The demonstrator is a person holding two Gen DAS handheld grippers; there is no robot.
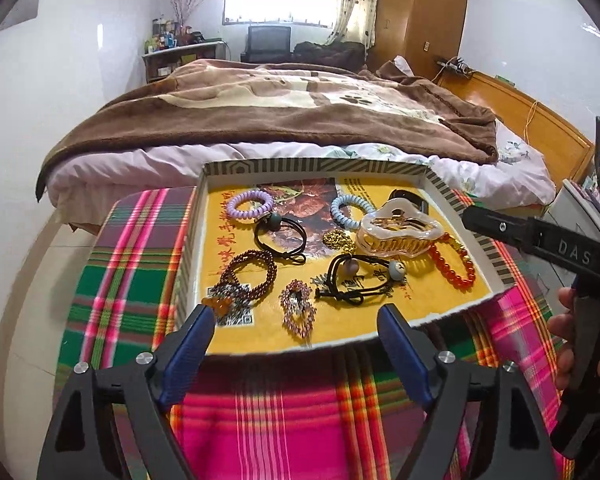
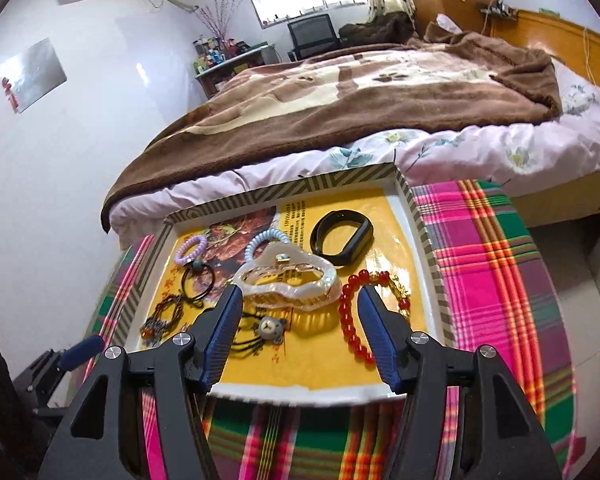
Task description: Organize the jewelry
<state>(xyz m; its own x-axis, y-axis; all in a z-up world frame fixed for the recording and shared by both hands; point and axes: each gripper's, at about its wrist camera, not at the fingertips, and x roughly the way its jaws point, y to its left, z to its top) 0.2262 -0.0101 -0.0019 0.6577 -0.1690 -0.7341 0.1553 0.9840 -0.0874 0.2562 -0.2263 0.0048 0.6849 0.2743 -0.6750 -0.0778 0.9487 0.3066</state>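
While both grippers are hovering wide open and empty over the near edge of the tray (image 1: 496, 256), the right gripper (image 2: 300, 304) is lining up on the hair claw (image 2: 288, 284). Closing there is risking a snag on the red bead bracelet (image 2: 350, 320) touching it, dragging both together.

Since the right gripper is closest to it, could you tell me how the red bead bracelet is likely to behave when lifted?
The red bead bracelet would probably droop, being separate strung beads. Its glossy round beads may slip between the right gripper pads.
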